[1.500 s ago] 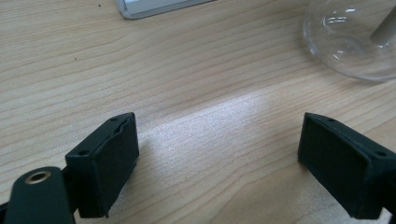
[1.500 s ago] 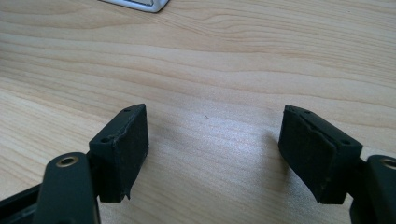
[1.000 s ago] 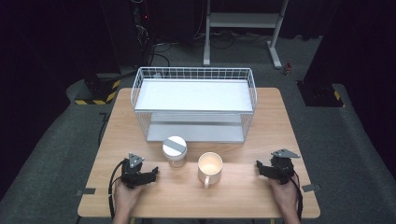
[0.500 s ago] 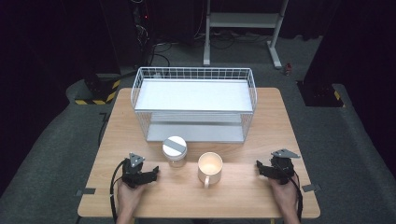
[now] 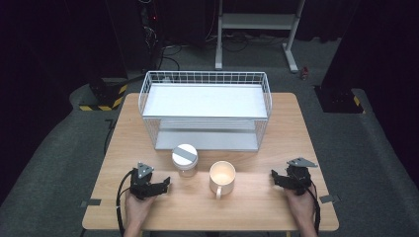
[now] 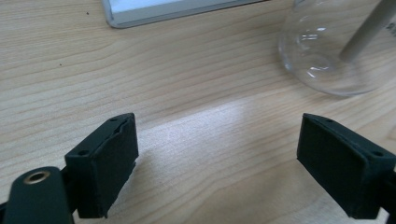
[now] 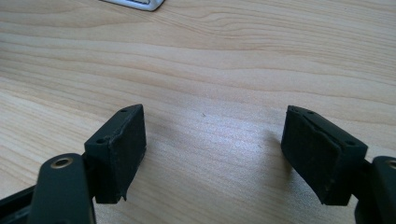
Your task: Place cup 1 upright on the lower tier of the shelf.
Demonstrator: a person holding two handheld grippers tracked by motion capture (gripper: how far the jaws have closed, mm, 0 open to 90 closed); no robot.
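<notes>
Glass jar [image 5: 185, 160]: stands upright on the worktop, left of the middle and toward the near edge, just in front of the wire rack; a round white lid with a grey stripe closes it. In the left gripper view its clear rounded base [image 6: 327, 56] sits at the upper right, ahead of the jaws and apart from them.
Cream mug [image 5: 222, 177]: stands just right of the jar, close to it without touching, handle turned toward the near edge.
Left gripper [image 5: 165, 183]: rests near the front-left corner of the worktop, held in the person's left hand [image 5: 134, 210], jaws aimed toward the jar and mug. Its jaws have just been opening; they stand released, with bare wood between the pads [image 6: 109, 163].
Right gripper [image 5: 272, 176]: rests near the front-right corner, held in the right hand [image 5: 299, 205], well apart from the mug. Jaws spread, nothing between the pads [image 7: 122, 149] but wood grain.
Wire rack [image 5: 148, 94]: white, two-tiered, on the far half of the worktop, centred between the side edges.
Worktop [image 5: 296, 123]: light wood.
</notes>
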